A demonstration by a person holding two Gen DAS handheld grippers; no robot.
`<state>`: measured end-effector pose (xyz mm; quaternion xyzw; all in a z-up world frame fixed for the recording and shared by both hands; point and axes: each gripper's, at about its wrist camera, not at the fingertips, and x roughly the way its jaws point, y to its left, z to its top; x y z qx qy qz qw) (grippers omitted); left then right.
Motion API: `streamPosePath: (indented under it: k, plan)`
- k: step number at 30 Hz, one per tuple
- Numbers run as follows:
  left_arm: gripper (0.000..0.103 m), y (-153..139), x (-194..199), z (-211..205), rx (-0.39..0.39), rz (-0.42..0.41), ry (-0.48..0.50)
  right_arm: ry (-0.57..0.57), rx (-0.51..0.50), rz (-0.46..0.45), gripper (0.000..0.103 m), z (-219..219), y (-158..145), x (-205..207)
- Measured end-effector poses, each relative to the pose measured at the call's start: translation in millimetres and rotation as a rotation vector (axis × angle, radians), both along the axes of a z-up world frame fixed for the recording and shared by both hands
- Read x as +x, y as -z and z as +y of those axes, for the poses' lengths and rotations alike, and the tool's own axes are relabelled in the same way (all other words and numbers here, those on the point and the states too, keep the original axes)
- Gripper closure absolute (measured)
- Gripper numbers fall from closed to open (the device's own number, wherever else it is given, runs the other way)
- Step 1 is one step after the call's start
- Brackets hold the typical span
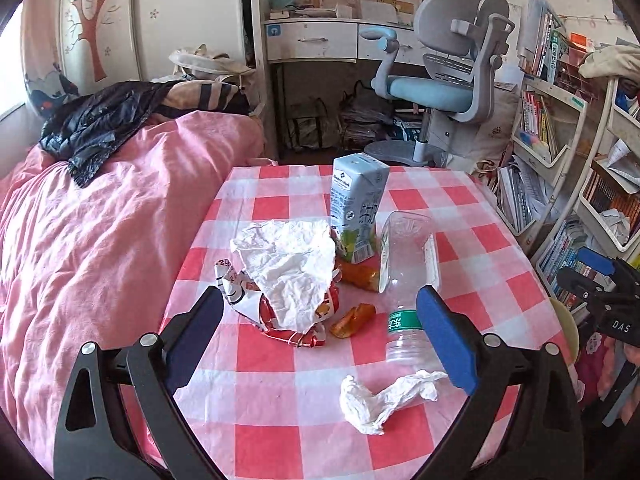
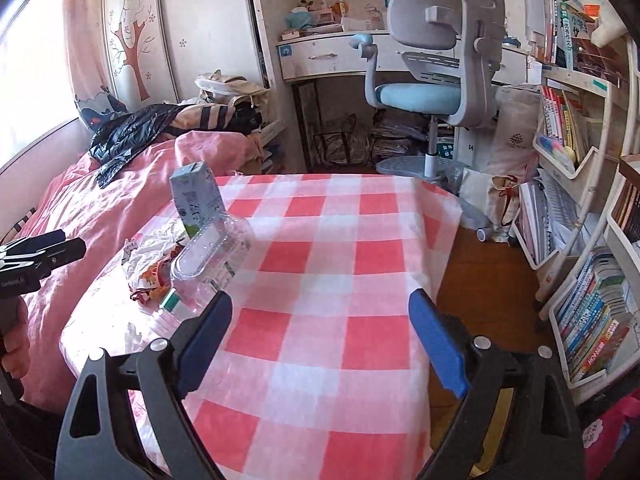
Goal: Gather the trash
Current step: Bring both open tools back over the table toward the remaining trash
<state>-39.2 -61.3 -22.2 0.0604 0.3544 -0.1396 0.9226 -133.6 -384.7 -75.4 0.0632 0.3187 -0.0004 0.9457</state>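
Observation:
Trash lies on a red-and-white checked table (image 1: 280, 432). A blue drink carton (image 1: 358, 204) stands upright at the back. In front of it a clear plastic bottle (image 1: 406, 280) lies on its side, next to orange peel pieces (image 1: 352, 320). A crumpled white paper (image 1: 292, 268) covers a red snack wrapper (image 1: 292, 332), and a twisted white tissue (image 1: 380, 400) lies nearest. My left gripper (image 1: 320, 340) is open above the table's near side, with nothing between its fingers. My right gripper (image 2: 320, 344) hangs open over bare cloth, to the right of the bottle (image 2: 208, 264) and carton (image 2: 196, 200).
A bed with a pink cover (image 1: 92, 248) and a dark jacket (image 1: 92, 128) borders the table on the left. A grey-blue desk chair (image 1: 448, 80) and a desk stand behind. Bookshelves (image 1: 560, 152) line the right side. The right gripper (image 1: 604, 292) shows at the left wrist view's right edge.

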Motion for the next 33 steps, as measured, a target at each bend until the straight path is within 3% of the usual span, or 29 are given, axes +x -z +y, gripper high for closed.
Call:
streamPosePath:
  k: [12,33]
  plan:
    - [0.008,-4,-1,14,0.037,-0.029,-0.007,-0.097,-0.041,0.045,0.014,60,14,30]
    - [0.007,0,5,17,0.041,-0.018,-0.009,-0.13,-0.061,0.071,0.013,80,18,43]
